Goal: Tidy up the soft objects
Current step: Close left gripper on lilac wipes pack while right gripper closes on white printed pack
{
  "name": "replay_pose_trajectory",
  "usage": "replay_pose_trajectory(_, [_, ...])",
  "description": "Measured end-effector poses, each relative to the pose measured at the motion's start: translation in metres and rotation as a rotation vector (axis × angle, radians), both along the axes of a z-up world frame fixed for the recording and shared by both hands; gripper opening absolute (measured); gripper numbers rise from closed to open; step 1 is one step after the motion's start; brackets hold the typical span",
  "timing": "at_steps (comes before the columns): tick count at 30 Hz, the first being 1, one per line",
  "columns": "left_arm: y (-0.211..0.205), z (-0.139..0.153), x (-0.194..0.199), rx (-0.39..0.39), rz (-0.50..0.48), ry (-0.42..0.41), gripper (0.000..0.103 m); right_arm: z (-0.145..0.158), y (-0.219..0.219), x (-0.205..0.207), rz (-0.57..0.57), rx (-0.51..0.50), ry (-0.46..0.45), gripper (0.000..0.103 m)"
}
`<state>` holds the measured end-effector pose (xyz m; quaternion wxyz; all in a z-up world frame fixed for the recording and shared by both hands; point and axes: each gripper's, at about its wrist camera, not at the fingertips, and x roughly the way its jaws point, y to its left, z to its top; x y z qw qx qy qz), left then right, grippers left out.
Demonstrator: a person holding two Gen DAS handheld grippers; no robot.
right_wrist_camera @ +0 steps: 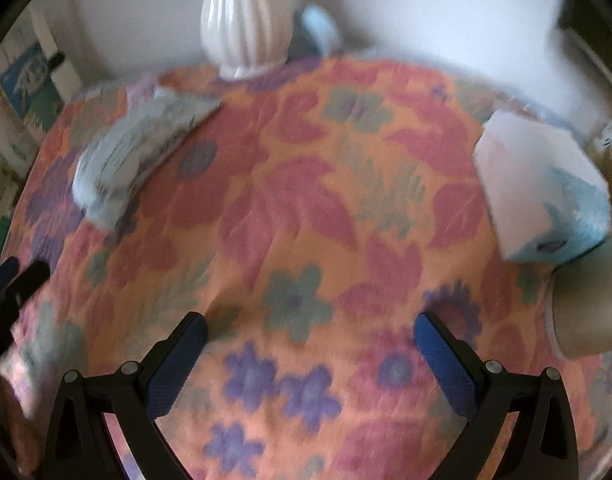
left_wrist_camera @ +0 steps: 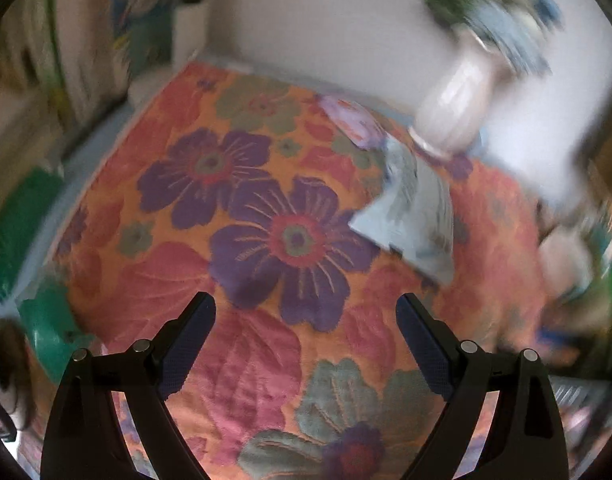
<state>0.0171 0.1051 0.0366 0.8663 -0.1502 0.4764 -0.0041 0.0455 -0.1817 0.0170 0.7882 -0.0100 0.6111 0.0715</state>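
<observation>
No readable text, labels or numbers were visible in either view. The blue-white soft pack [right_wrist_camera: 546, 196] at 3 o'clock bore a small dark oval mark, too blurred to read.

Both fisheye views are softly lit by dim indoor light, with dark vignetted corners and strongly bowed edges. Motion blur smears the ribbed white ceramic vase [left_wrist_camera: 452, 108] and the right border of the left wrist view; the right wrist view blurs the orange floral woven tablecloth [right_wrist_camera: 306, 208] throughout. Glare streaks the vase's glossy ribs [right_wrist_camera: 242, 20].
</observation>
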Motion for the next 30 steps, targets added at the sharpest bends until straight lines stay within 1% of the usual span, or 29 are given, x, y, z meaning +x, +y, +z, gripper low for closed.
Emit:
replay_pose_trajectory(1, [0.008, 0.005, 0.004, -0.033, 0.019, 0.008, 0.091, 0.004, 0.009, 0.0, 0.034, 0.038, 0.023, 0.103])
replay_pose_trajectory(2, [0.015, 0.012, 0.01, -0.053, 0.032, 0.004, 0.091, 0.01, 0.02, 0.0, 0.066, 0.077, 0.023, 0.103])
replay_pose_trajectory(5, [0.021, 0.034, 0.028, -0.038, 0.023, -0.033, 0.091, 0.028, 0.053, 0.002, 0.139, 0.122, -0.037, 0.103])
replay_pose_trajectory(7, [0.022, 0.042, 0.046, -0.028, 0.035, -0.052, 0.091, 0.037, 0.073, 0.011, 0.157, 0.152, -0.095, 0.103])
replay_pose_trajectory(8, [0.022, 0.044, 0.053, -0.039, 0.036, -0.061, 0.091, 0.039, 0.079, 0.017, 0.145, 0.172, -0.117, 0.103])
replay_pose_trajectory(10, [0.025, 0.044, 0.071, -0.081, 0.049, -0.073, 0.091, 0.036, 0.083, 0.037, 0.073, 0.217, -0.131, 0.103])
replay_pose_trajectory(11, [0.026, 0.04, 0.084, -0.109, 0.065, -0.074, 0.091, 0.031, 0.082, 0.046, 0.027, 0.245, -0.125, 0.103])
replay_pose_trajectory(13, [0.026, 0.036, 0.103, -0.129, 0.074, -0.082, 0.09, 0.018, 0.082, 0.066, -0.047, 0.306, -0.098, 0.103])
replay_pose_trajectory(15, [0.024, 0.026, 0.129, -0.134, 0.055, -0.083, 0.09, 0.004, 0.085, 0.077, -0.094, 0.345, -0.056, 0.103])
replay_pose_trajectory(16, [0.022, 0.021, 0.139, -0.134, 0.043, -0.076, 0.09, 0.003, 0.087, 0.078, -0.109, 0.337, -0.063, 0.103])
replay_pose_trajectory(18, [0.019, 0.01, 0.162, -0.151, 0.006, -0.048, 0.09, 0.006, 0.098, 0.079, -0.107, 0.285, -0.134, 0.103])
replay_pose_trajectory(19, [0.017, 0.003, 0.171, -0.152, -0.011, -0.028, 0.09, 0.004, 0.101, 0.079, -0.111, 0.259, -0.151, 0.102])
replay_pose_trajectory(20, [0.013, -0.005, 0.18, -0.163, -0.042, -0.001, 0.09, 0.001, 0.098, 0.082, -0.151, 0.238, -0.166, 0.103])
replay_pose_trajectory(21, [0.007, -0.011, 0.188, -0.169, -0.105, 0.033, 0.09, -0.001, 0.097, 0.084, -0.165, 0.227, -0.183, 0.103])
replay_pose_trajectory(22, [0.002, -0.015, 0.191, -0.157, -0.151, 0.041, 0.09, 0.0, 0.099, 0.084, -0.161, 0.211, -0.201, 0.103])
replay_pose_trajectory(23, [0.0, -0.016, 0.191, -0.135, -0.167, 0.025, 0.09, -0.001, 0.102, 0.086, -0.134, 0.178, -0.216, 0.103])
replay_pose_trajectory(24, [-0.003, -0.016, 0.189, -0.11, -0.179, 0.003, 0.09, -0.001, 0.104, 0.086, -0.11, 0.154, -0.221, 0.099])
replay_pose_trajectory(25, [-0.004, -0.016, 0.189, -0.105, -0.182, 0.001, 0.09, -0.002, 0.107, 0.087, -0.07, 0.113, -0.226, 0.085])
replay_pose_trajectory(26, [-0.005, -0.016, 0.188, -0.107, -0.175, -0.003, 0.09, -0.001, 0.112, 0.083, -0.01, 0.021, -0.248, 0.077])
replay_pose_trajectory(27, [-0.006, -0.015, 0.188, -0.114, -0.17, -0.004, 0.09, -0.001, 0.113, 0.08, 0.025, -0.013, -0.264, 0.072])
replay_pose_trajectory(29, [-0.008, -0.015, 0.186, -0.136, -0.169, -0.003, 0.091, 0.0, 0.103, 0.073, 0.065, 0.005, -0.263, 0.065])
replay_pose_trajectory(30, [-0.009, -0.016, 0.184, -0.157, -0.162, -0.002, 0.091, 0.002, 0.093, 0.068, 0.072, 0.014, -0.255, 0.063])
